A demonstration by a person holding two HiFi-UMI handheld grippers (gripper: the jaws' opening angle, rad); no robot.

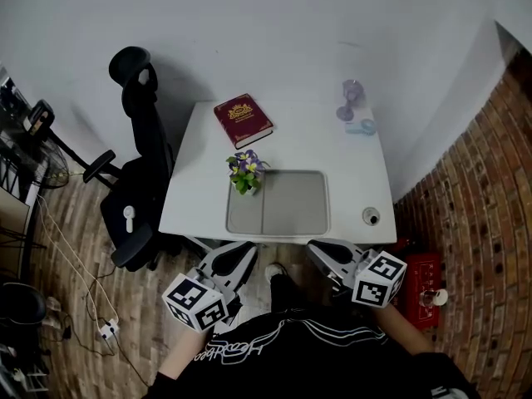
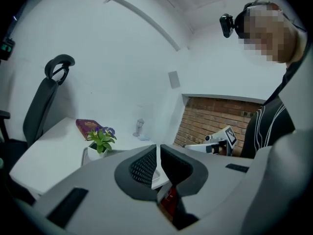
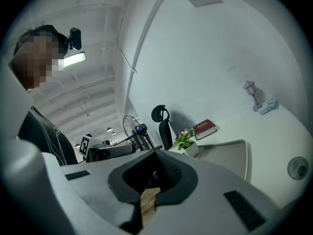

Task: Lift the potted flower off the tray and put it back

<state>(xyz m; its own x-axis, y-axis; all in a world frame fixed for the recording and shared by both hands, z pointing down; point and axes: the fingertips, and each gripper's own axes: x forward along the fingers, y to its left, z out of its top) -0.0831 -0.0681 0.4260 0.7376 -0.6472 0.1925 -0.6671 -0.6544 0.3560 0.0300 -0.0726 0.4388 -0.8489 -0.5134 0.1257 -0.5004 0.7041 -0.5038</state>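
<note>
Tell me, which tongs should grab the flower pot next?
Left, probably. The potted flower stands at the far left corner of the tray, nearer the left tongs; the right tongs would have to reach across the tray. Both are shut, so the left must open first.

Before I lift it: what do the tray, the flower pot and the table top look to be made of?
Tray: matte grey, with a moulded raised rim and rounded corners. It looks like plastic, though it could be painted metal.
Flower pot: smooth plain white, likely ceramic or plastic. It is too small here to tell which.
Table top: flat white with a faint sheen, probably laminate.
</note>
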